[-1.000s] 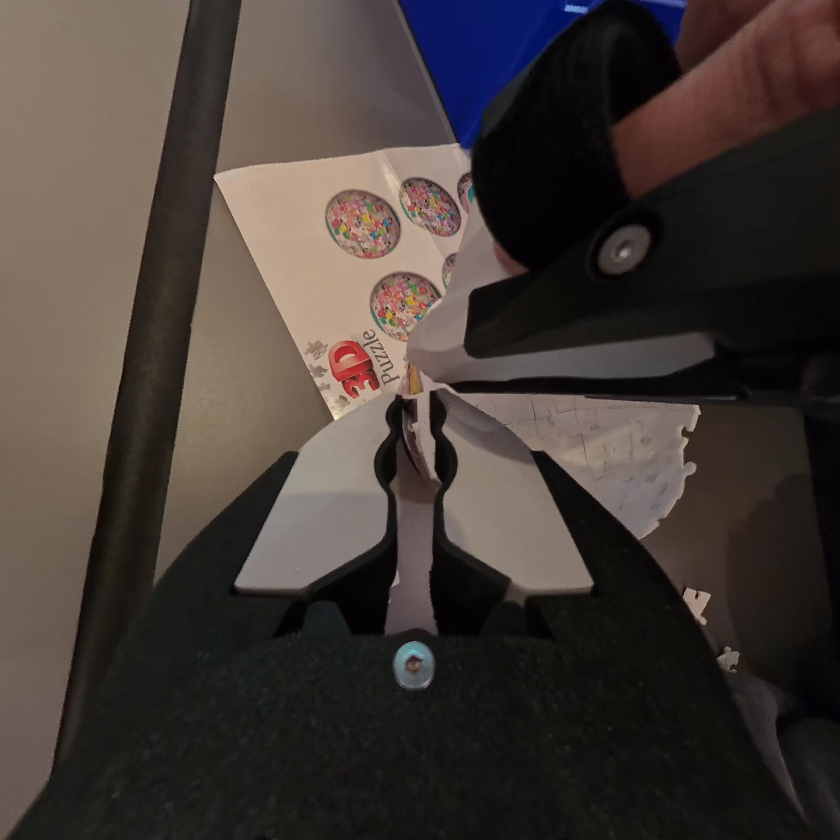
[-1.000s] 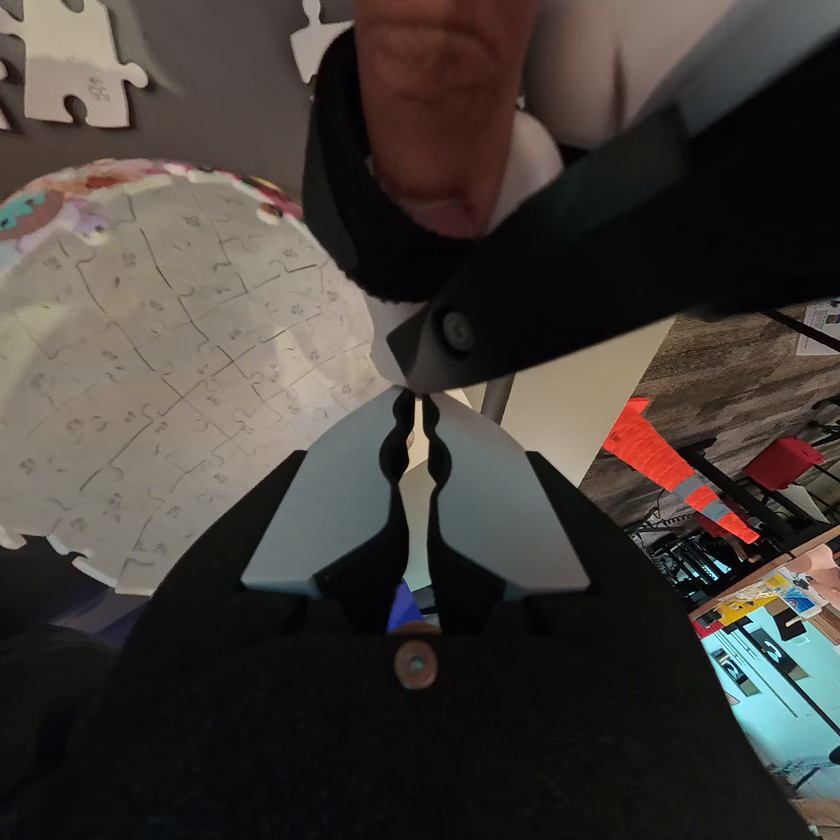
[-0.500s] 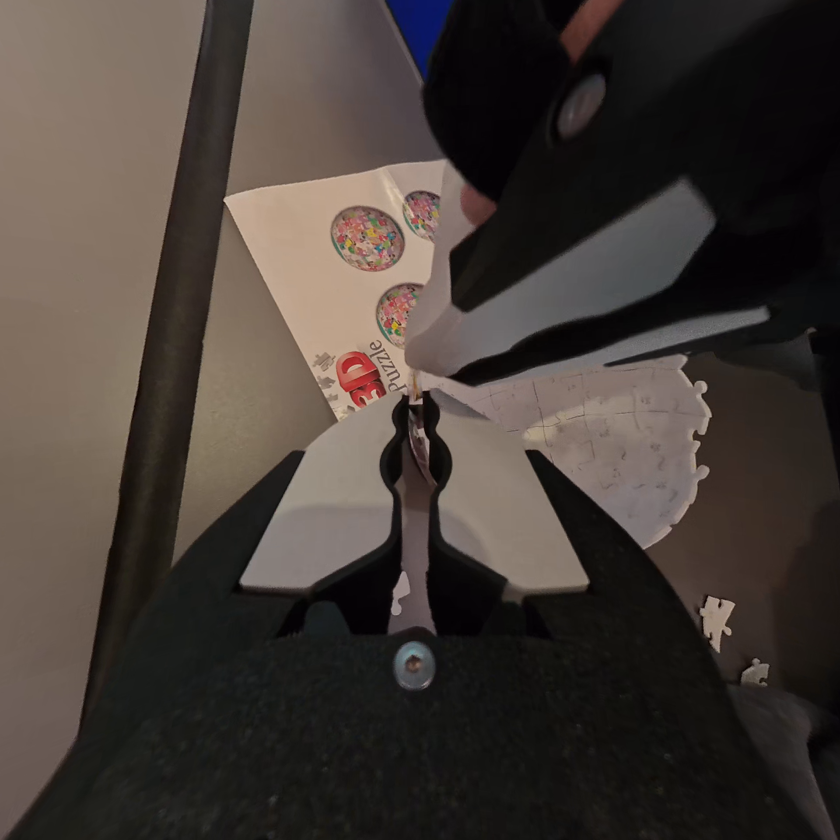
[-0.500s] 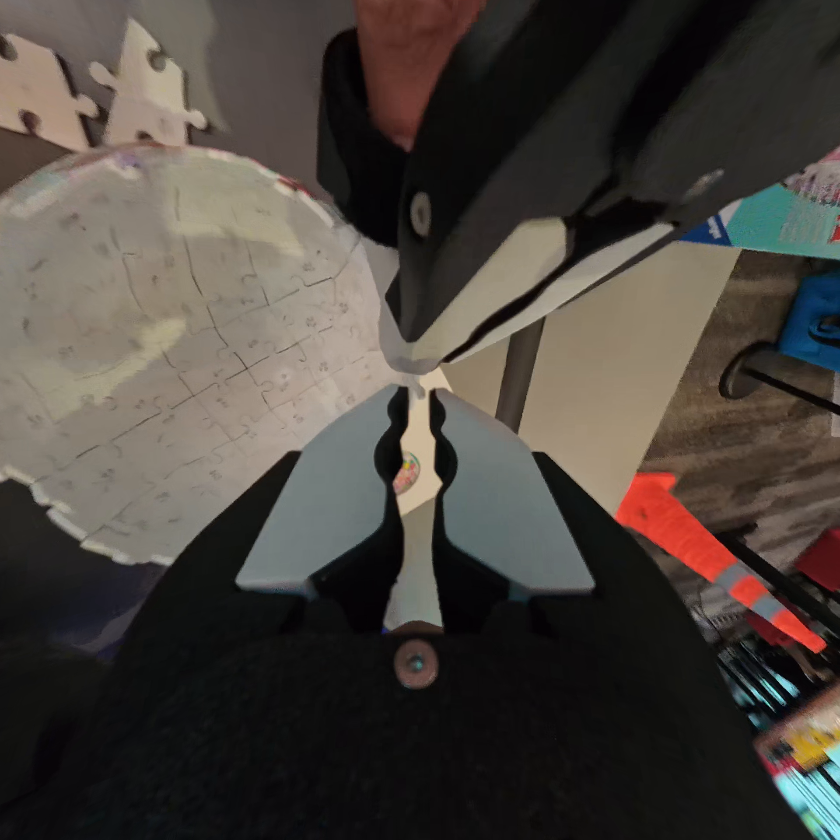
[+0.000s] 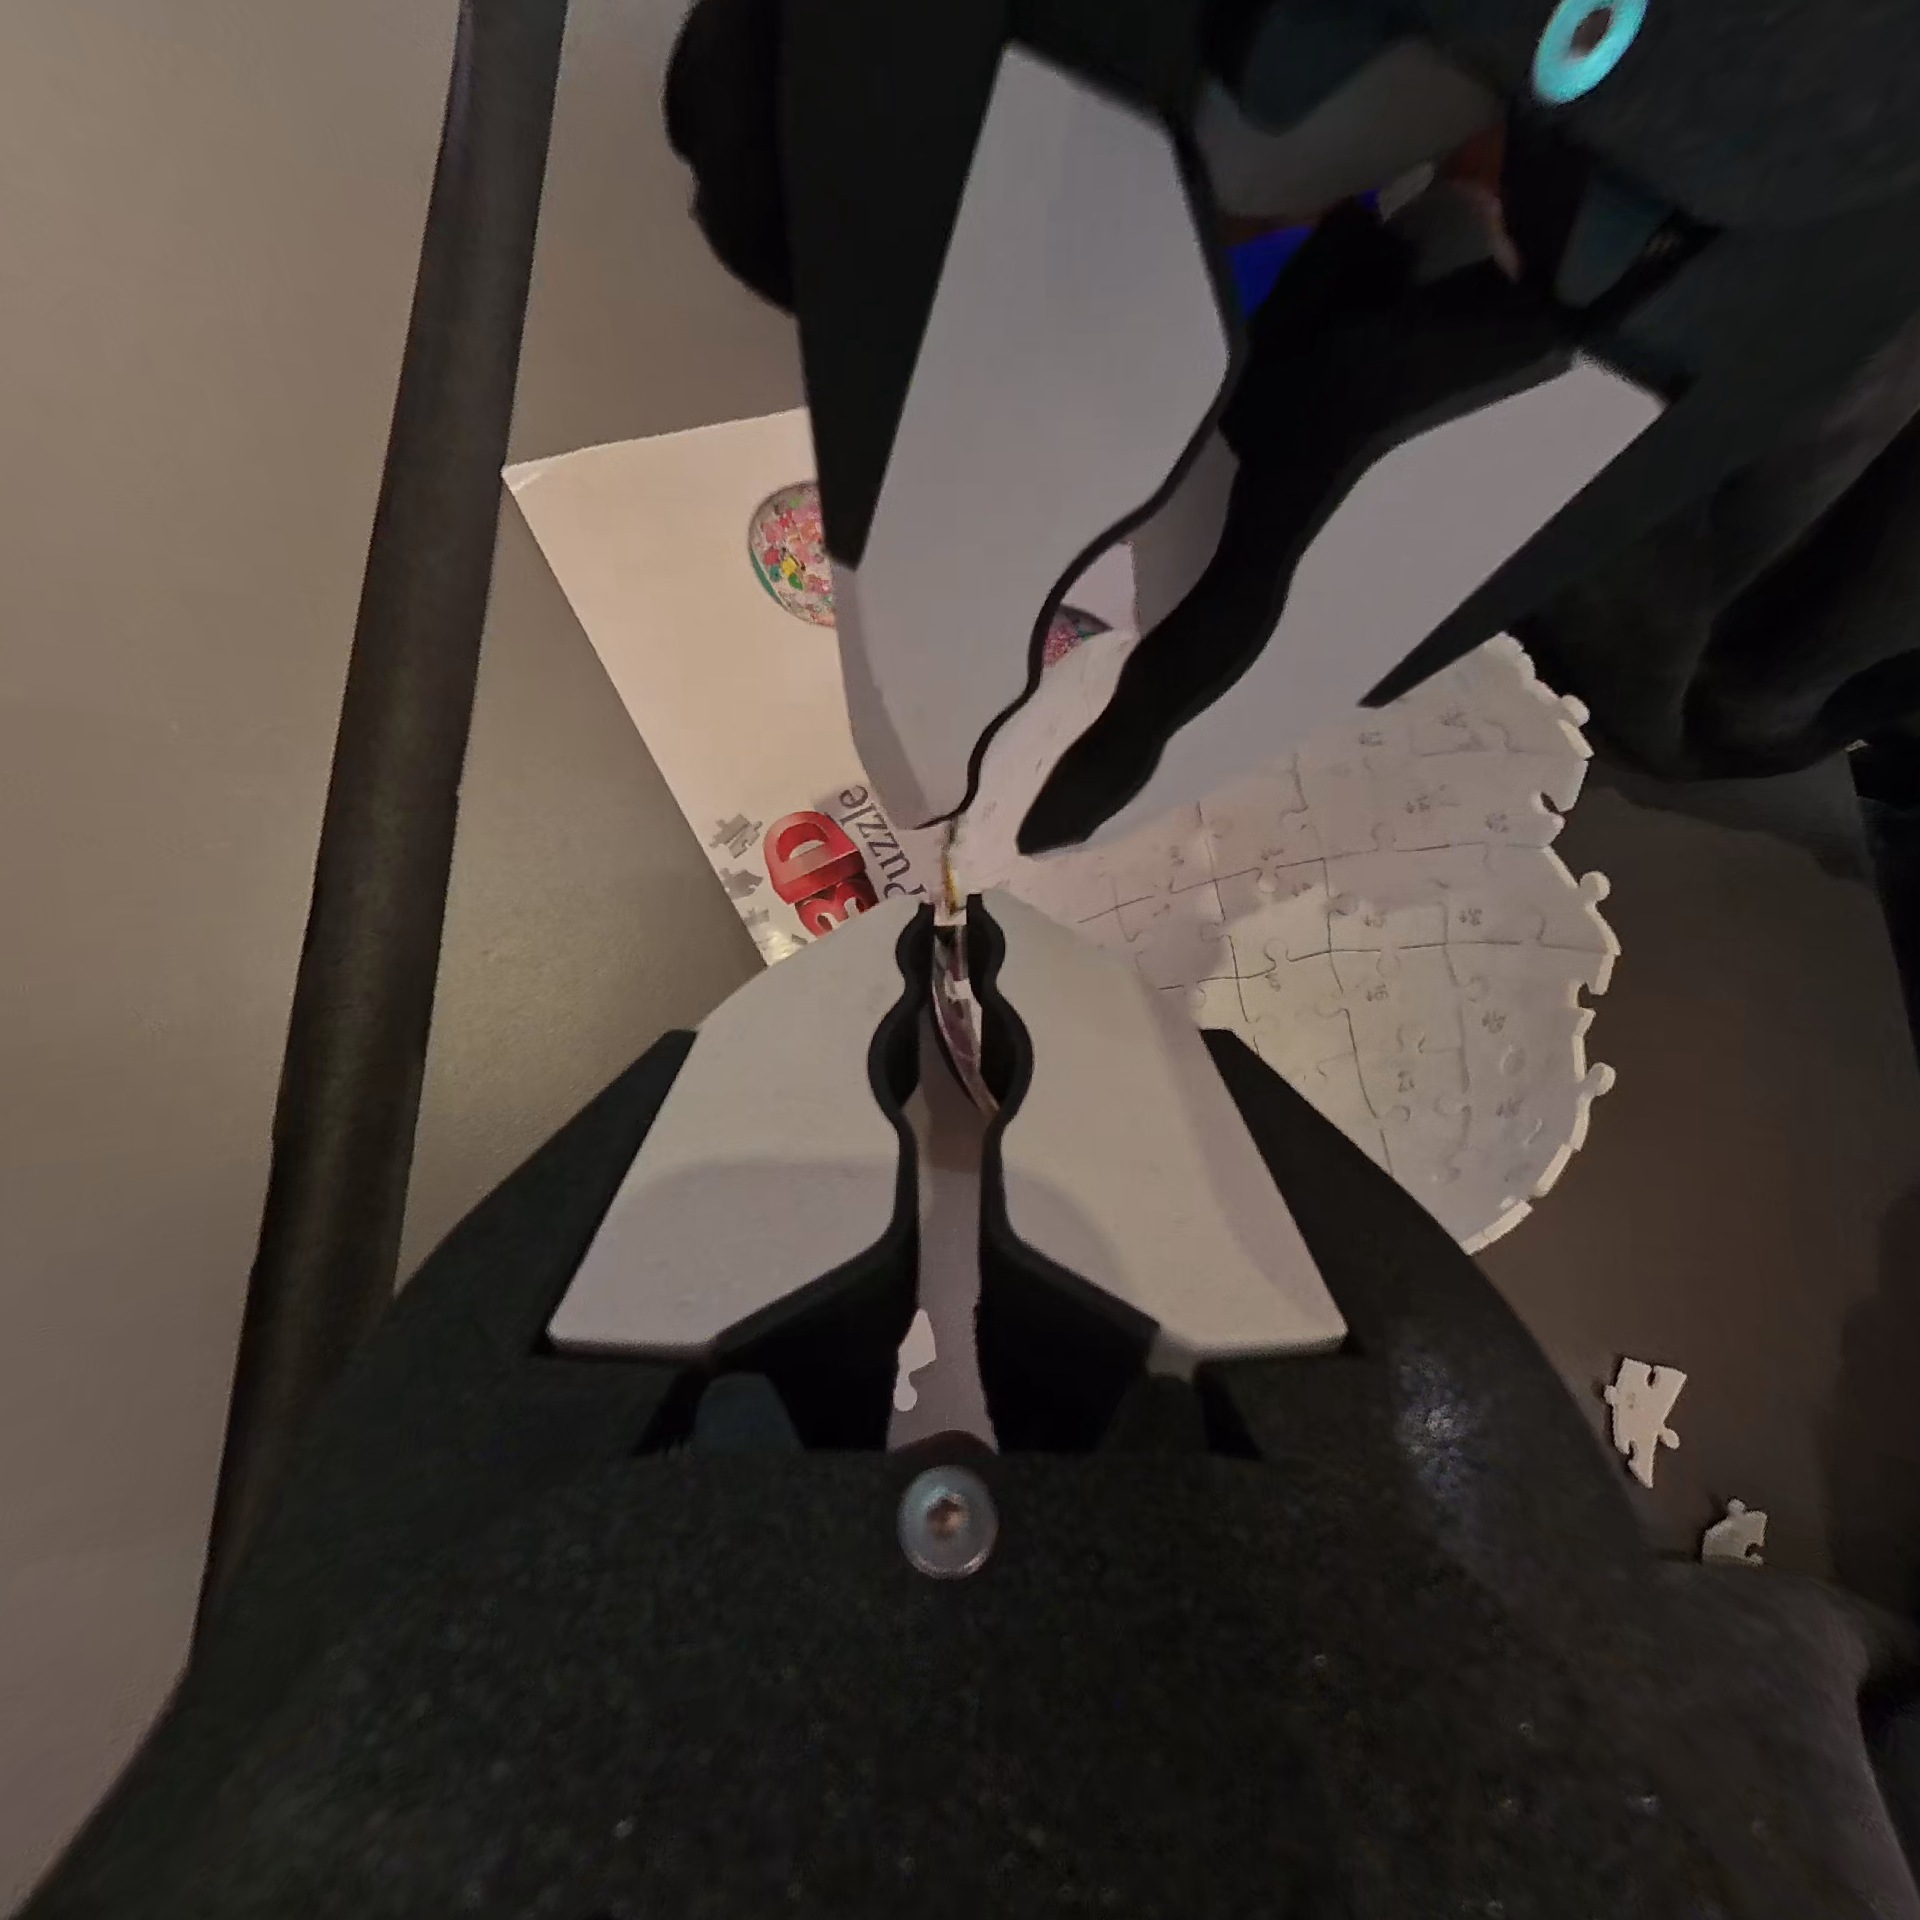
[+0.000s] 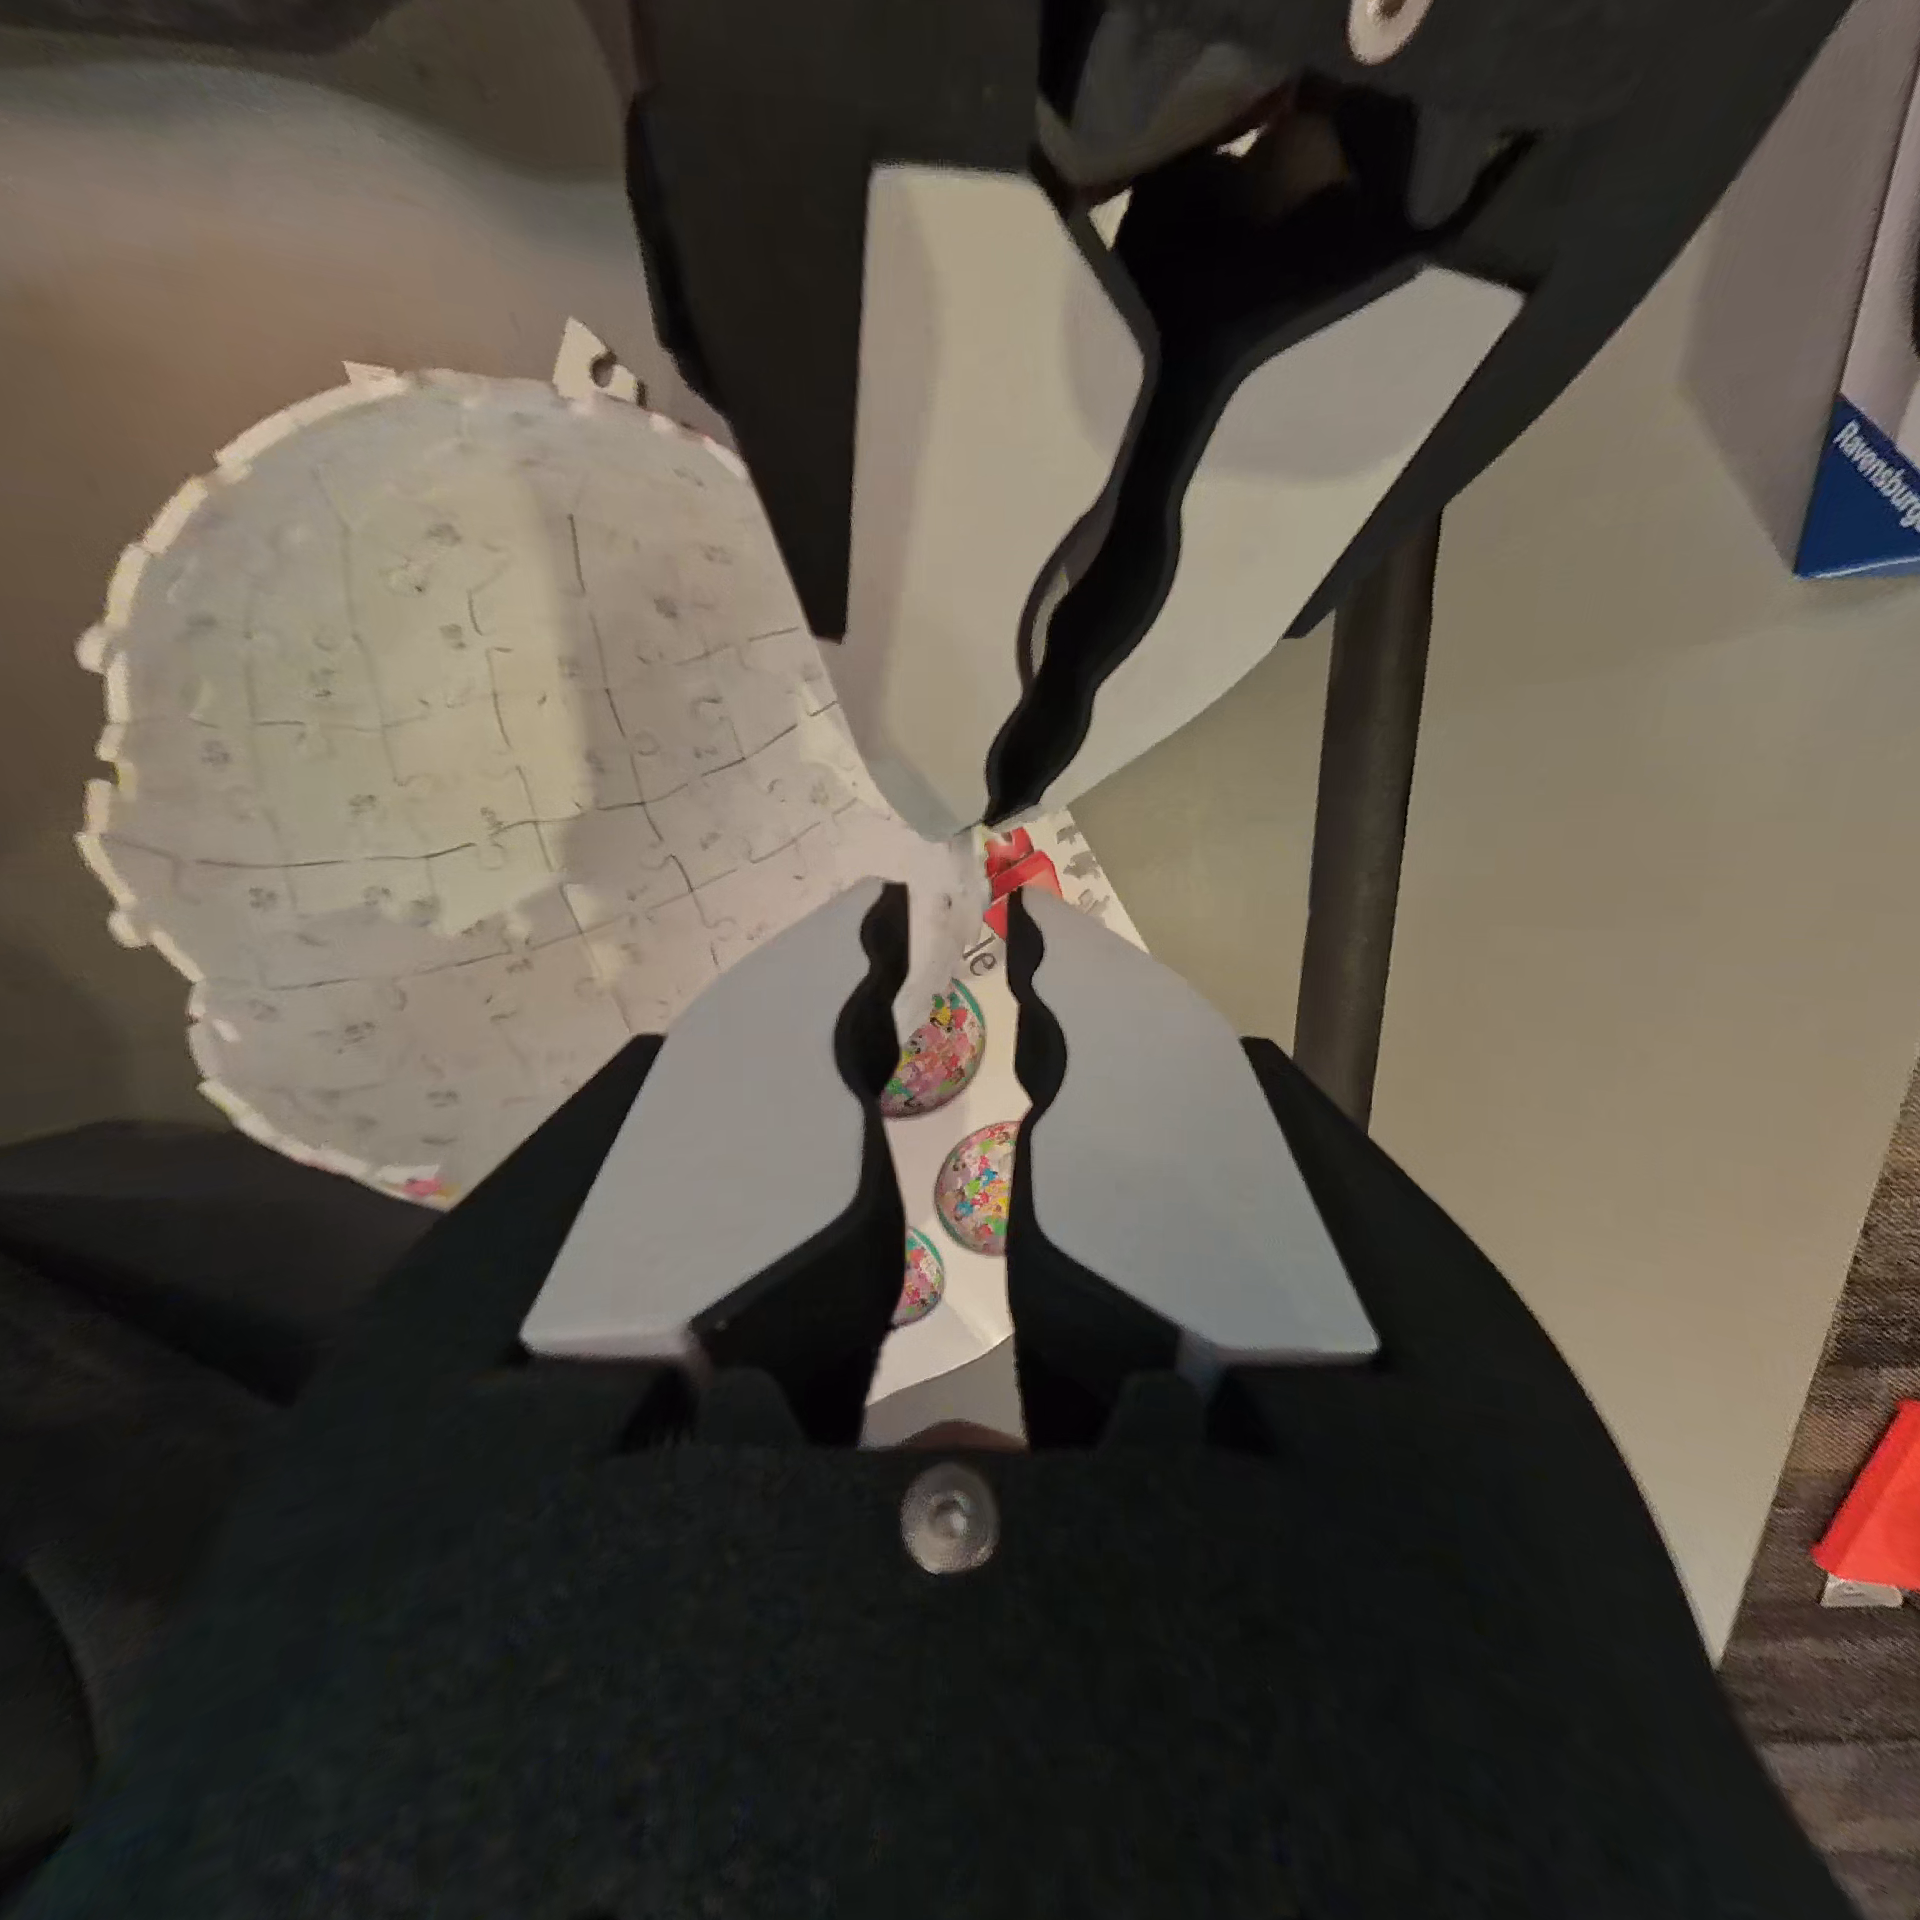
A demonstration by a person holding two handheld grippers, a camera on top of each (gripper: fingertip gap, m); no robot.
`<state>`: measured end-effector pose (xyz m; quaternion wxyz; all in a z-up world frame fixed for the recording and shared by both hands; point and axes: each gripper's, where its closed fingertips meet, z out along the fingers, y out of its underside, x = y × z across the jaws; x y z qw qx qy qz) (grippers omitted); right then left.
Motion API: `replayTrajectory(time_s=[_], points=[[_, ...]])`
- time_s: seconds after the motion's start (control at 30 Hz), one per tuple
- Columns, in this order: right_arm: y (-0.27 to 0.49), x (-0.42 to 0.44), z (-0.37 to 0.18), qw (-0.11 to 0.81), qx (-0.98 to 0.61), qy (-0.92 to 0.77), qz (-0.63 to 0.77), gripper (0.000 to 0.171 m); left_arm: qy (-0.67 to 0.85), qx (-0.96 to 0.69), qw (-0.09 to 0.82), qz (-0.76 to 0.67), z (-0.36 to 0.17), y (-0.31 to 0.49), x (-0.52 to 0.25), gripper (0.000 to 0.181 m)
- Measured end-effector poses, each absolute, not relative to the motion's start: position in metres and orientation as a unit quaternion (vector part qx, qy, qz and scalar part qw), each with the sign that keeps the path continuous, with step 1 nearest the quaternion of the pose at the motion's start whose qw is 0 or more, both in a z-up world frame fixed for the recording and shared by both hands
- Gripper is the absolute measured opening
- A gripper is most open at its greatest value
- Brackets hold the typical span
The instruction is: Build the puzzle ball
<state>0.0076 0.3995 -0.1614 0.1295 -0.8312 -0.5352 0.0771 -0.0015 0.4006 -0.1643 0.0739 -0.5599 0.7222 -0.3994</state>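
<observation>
The half-built puzzle ball (image 5: pixel 1351 935) is a white, curved shell of joined pieces seen from its inner side; it also shows in the right wrist view (image 6: pixel 416 727). My left gripper (image 5: pixel 954 925) is shut on the shell's rim, with a coloured sliver of it between the jaws. It comes in from above in the right wrist view (image 6: pixel 982 821). My right gripper (image 6: pixel 951 894) meets it tip to tip, jaws slightly apart around the same rim without clamping it. The right gripper comes down from above in the left wrist view (image 5: pixel 977 831).
A white instruction sheet (image 5: pixel 665 623) with pictures of balls lies on the grey table under the grippers. A black pole (image 5: pixel 416 623) stands close by. Two loose pieces (image 5: pixel 1647 1413) lie at the right. A blue box (image 6: pixel 1870 488) stands at the far right, near the table edge. The tips of both grippers are at nearly the same place. From either gripper's tips it is about 12 cm to the black pole (image 5: pixel 416 623). Look for it in the right wrist view (image 6: pixel 1349 1039) too.
The right gripper has swung from side-on to facing the left gripper tip to tip, and its jaws have parted a little. The left gripper keeps its hold on the rim.
</observation>
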Motion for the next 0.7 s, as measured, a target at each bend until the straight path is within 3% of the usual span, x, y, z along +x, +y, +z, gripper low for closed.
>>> replayTrajectory(time_s=[0.17, 0.7], points=[[0.399, 0.014, -0.169, 0.11, -0.836, -0.535, 0.059, 0.005, 0.723, -0.56, 0.075, -0.397, -0.164, 0.4, -0.002, 0.005], [0.399, 0.016, -0.166, 0.095, -0.855, -0.51, 0.011, 0.002, 0.702, -0.569, 0.084, -0.42, -0.143, 0.414, -0.013, 0.013]])
